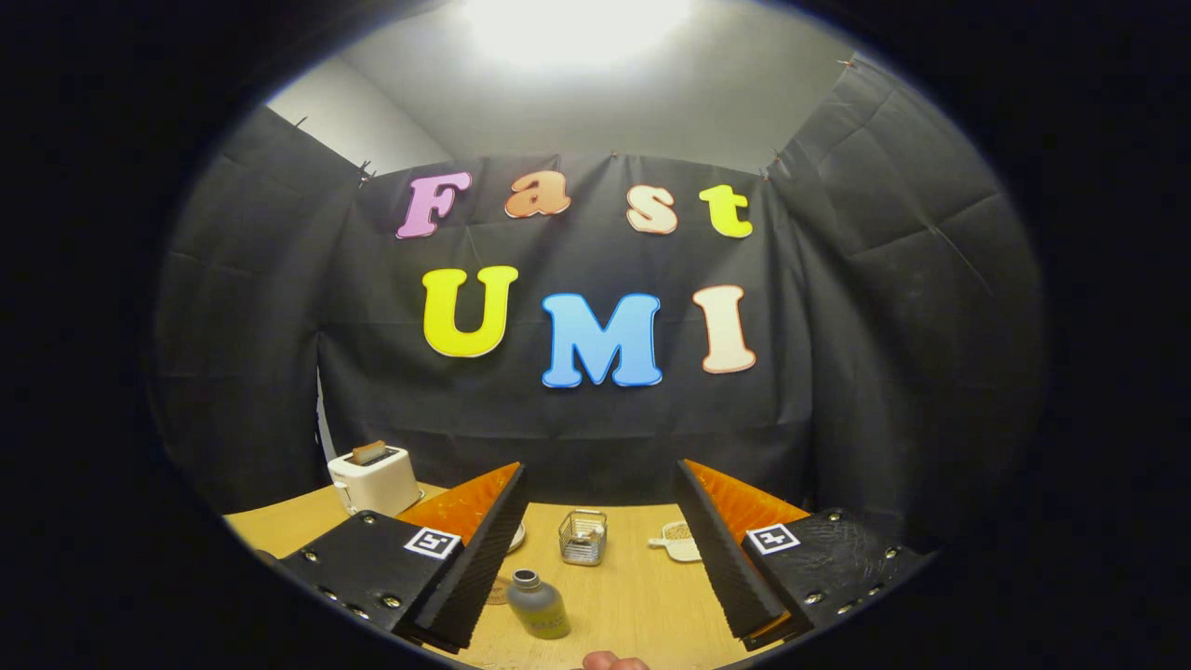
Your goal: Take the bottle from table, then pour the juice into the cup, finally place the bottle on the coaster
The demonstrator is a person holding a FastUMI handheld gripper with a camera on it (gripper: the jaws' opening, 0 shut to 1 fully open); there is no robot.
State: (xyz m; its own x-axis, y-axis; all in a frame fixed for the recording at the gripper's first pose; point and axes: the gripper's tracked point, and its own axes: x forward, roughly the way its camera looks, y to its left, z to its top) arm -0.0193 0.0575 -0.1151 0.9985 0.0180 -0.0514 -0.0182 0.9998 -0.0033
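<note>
On the wooden surface [633, 596], a white toaster [375, 480] stands far left, a small wire basket [583, 537] sits mid-far, and a pale dish [677, 540] lies to its right. The jaws [609, 568] are spread wide, released, holding nothing. The bottle [538, 604] stands near, upright, just inside the left finger, its neck pointing up.

from my side the left finger [484, 549] covers most of a pale round thing [516, 537] on the table [633, 596], so i cannot tell if it is a plate or the cup; a brownish disc [500, 590] next to the bottle [539, 605] is also half hidden by this finger, maybe the coaster; the right finger [721, 558] cuts the small white dish [677, 542]; the content of the wire basket [583, 537] is too small to tell; at the bottom a bit of a hand [614, 662] is cut off.
</note>
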